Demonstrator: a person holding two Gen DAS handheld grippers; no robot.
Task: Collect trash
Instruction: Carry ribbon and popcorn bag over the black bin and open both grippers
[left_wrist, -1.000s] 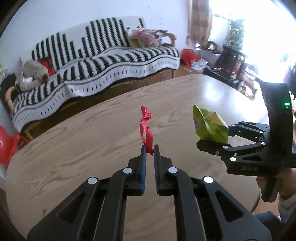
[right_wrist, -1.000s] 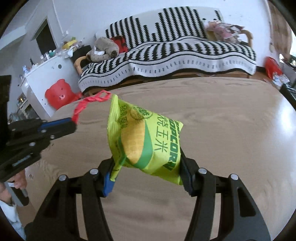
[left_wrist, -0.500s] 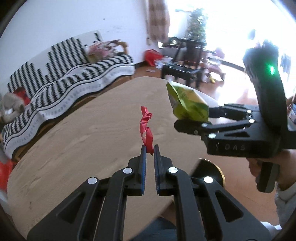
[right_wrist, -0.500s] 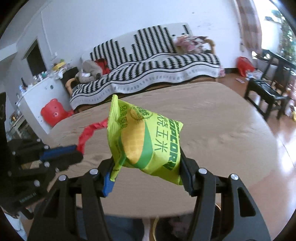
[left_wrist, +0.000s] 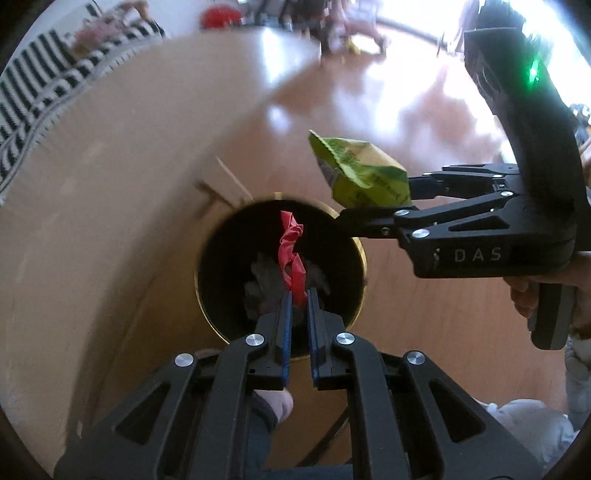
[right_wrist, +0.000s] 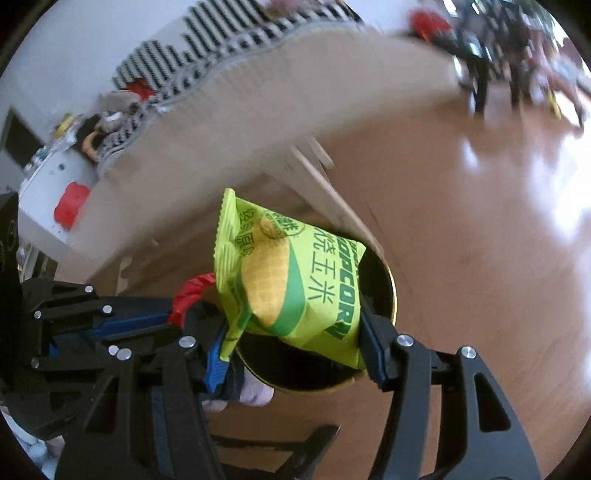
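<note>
My left gripper (left_wrist: 298, 295) is shut on a twisted red wrapper (left_wrist: 291, 254) and holds it over the mouth of a round black bin with a gold rim (left_wrist: 360, 245) on the floor. My right gripper (right_wrist: 293, 345) is shut on a green-yellow popcorn bag (right_wrist: 291, 291) and holds it above the bin's far-right rim (right_wrist: 392, 295). The bag also shows in the left wrist view (left_wrist: 362, 177), with the right gripper (left_wrist: 373, 201) beside it. The left gripper (right_wrist: 168, 321) and red wrapper (right_wrist: 192, 295) show at the left of the right wrist view. Crumpled pale trash (left_wrist: 264, 277) lies inside the bin.
The wooden table's edge (left_wrist: 110, 177) curves along the left of the bin, with table legs (right_wrist: 321, 184) beyond it. A striped sofa (right_wrist: 229, 48) stands at the back. The shiny wood floor (right_wrist: 480, 229) spreads to the right. My foot (right_wrist: 255, 393) is by the bin.
Both grippers have swung down off the table, from over its top to over the bin on the floor. Each still holds its piece of trash.
</note>
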